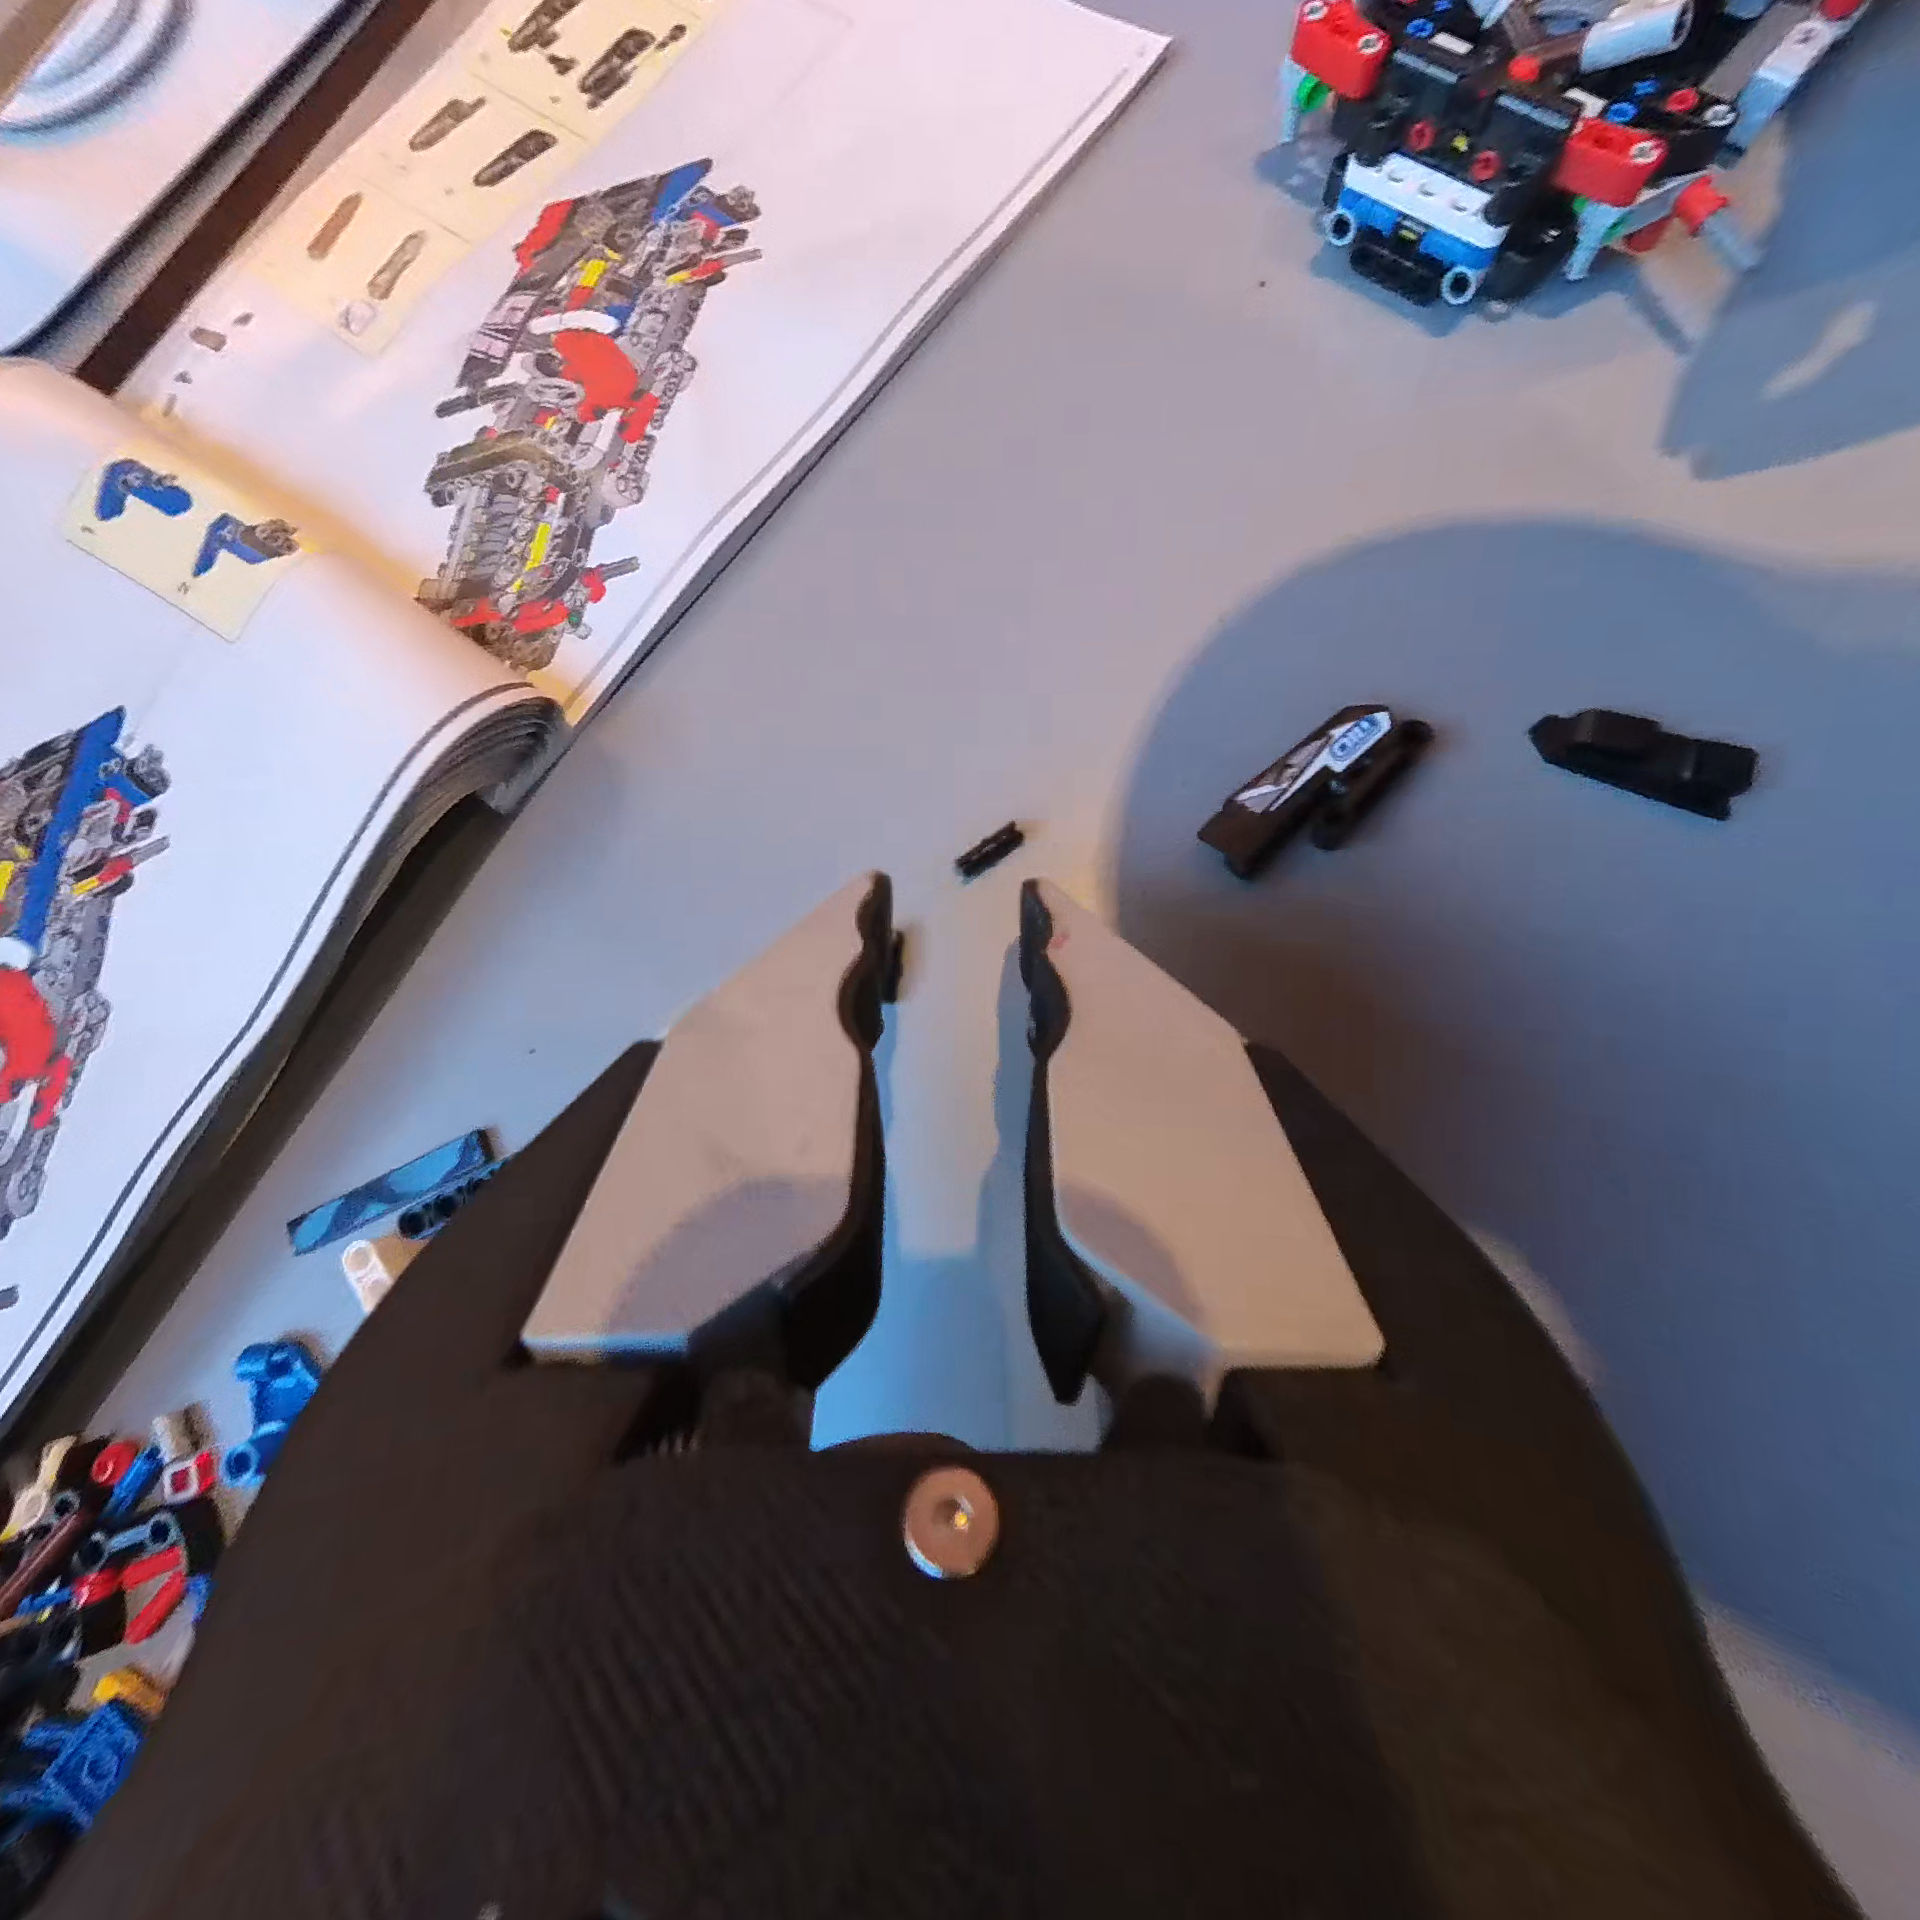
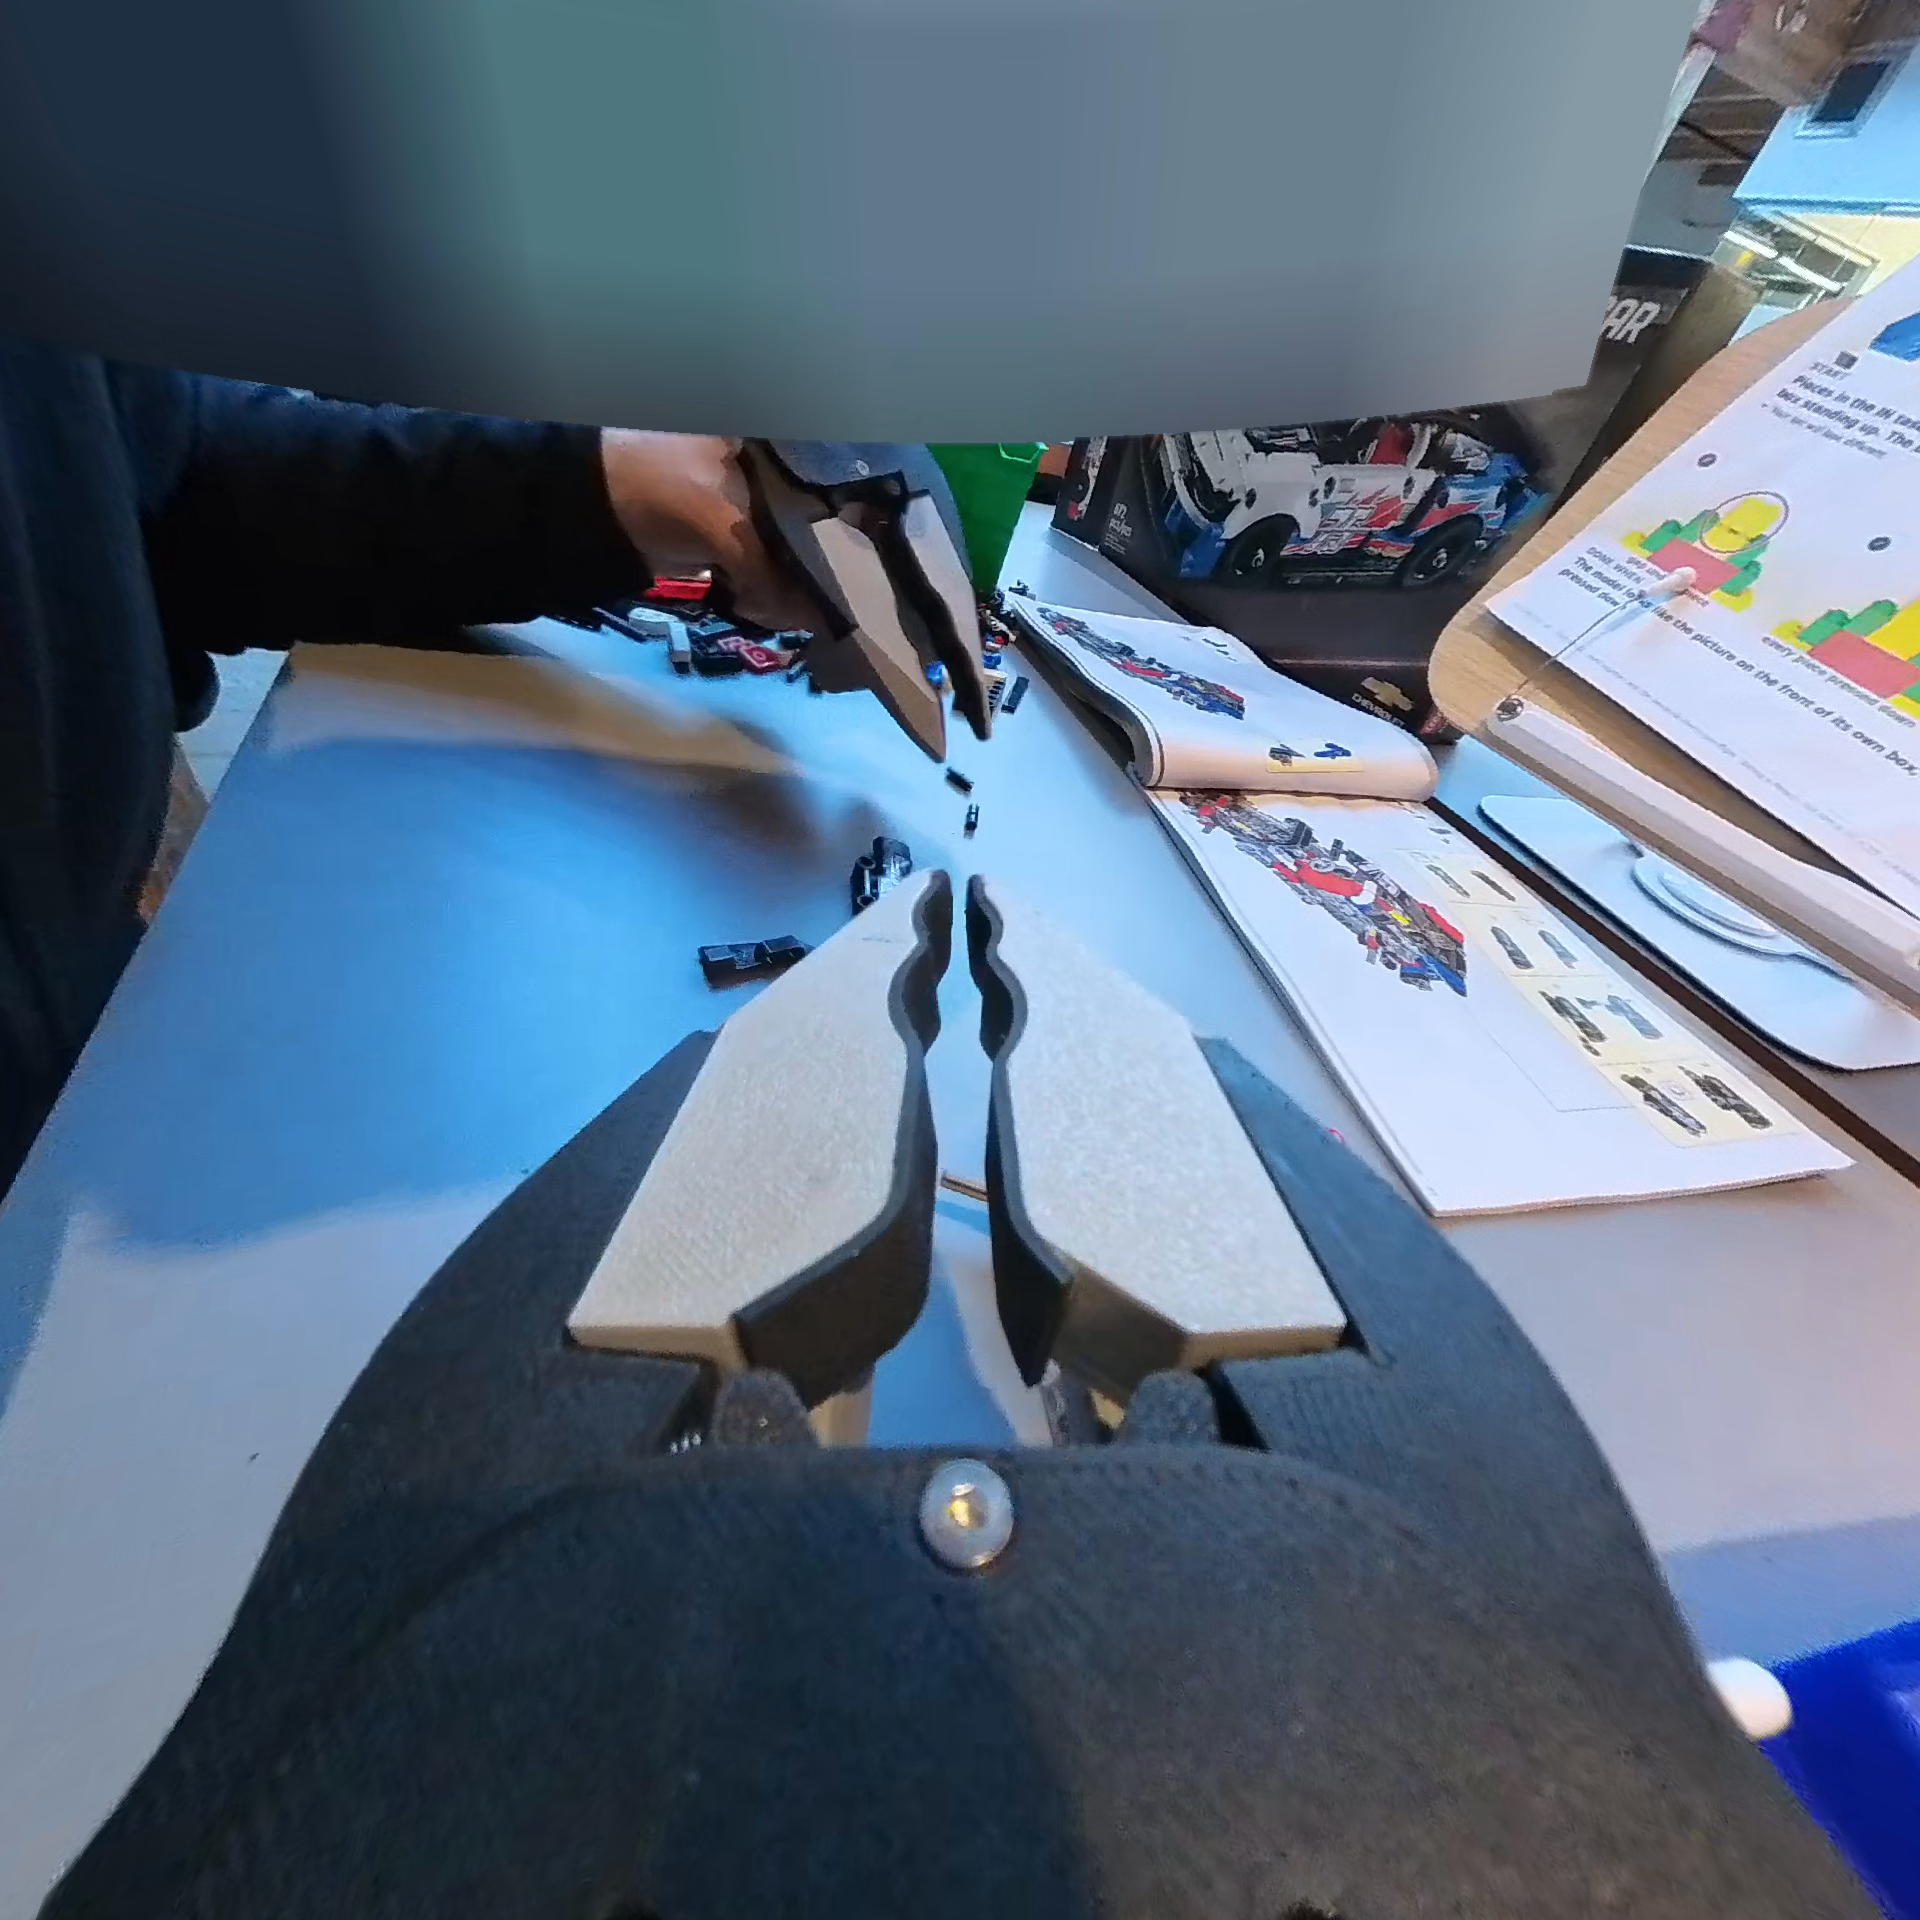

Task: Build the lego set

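My left gripper (image 1: 956, 904) is open and empty, tips low over the grey table (image 1: 1143, 468). A small black pin (image 1: 989, 847) lies just ahead of the tips. A second small black piece (image 1: 896, 961) shows at the inner edge of one finger. A black panel piece (image 1: 1314, 784) and a black piece (image 1: 1652, 764) lie to the right. The part-built model (image 1: 1507, 156) stands at the far right. My right gripper (image 2: 958, 888) is shut and empty, pointing at the left gripper (image 2: 961, 727), two pins (image 2: 958, 777) and black pieces (image 2: 753, 961).
An open instruction booklet (image 1: 623, 364) lies on the left of the table. It also shows in the right wrist view (image 2: 1351, 935). Loose pieces (image 1: 94, 1538) are piled at the near left, with a blue beam (image 1: 395, 1195) nearby. The set's box (image 2: 1299, 540) and a printed sheet (image 2: 1714, 582) stand behind. The gap from one gripper's tips to the other's is roughly 20 cm. Both grippers' tips are roughly 12 cm from the black piece (image 1: 1652, 764). It turns up in the right wrist view (image 2: 749, 959) as well.
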A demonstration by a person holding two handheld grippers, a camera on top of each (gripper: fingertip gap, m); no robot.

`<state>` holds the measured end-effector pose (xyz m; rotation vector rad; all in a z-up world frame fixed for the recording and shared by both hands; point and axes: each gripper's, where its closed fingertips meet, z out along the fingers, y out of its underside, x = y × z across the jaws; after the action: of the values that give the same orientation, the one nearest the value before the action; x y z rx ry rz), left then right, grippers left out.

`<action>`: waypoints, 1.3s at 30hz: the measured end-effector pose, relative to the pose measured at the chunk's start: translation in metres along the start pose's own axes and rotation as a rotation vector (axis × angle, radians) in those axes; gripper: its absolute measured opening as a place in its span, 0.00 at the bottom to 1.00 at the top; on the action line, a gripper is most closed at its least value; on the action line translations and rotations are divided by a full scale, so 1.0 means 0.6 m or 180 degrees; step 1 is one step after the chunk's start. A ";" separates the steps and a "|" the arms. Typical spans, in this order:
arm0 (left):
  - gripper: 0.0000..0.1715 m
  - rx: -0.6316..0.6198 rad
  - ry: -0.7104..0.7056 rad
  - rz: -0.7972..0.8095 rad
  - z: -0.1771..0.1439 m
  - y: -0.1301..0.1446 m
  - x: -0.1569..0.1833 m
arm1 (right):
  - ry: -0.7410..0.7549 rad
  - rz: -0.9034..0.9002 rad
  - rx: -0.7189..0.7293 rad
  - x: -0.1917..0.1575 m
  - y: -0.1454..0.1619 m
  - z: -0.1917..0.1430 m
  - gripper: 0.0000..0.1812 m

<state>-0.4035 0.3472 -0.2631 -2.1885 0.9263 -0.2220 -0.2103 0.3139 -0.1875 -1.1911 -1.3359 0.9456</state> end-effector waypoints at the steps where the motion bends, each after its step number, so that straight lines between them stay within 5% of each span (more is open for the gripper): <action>1: 0.12 -0.0021 0.0069 0.0020 0.004 -0.001 0.006 | -0.0015 0.0018 0.0008 -0.001 0.000 0.001 0.00; 16: 0.09 -0.0736 0.0222 0.1084 0.022 0.010 -0.005 | -0.0079 0.0176 0.0049 -0.001 -0.001 -0.001 0.01; 39: 0.05 -0.0974 0.0611 0.1268 0.038 0.023 0.004 | -0.0016 0.0206 0.0145 0.007 -0.009 -0.006 0.01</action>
<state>-0.3998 0.3519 -0.2889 -2.2205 1.5678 -0.1034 -0.2072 0.3165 -0.1809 -1.2037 -1.2799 1.0207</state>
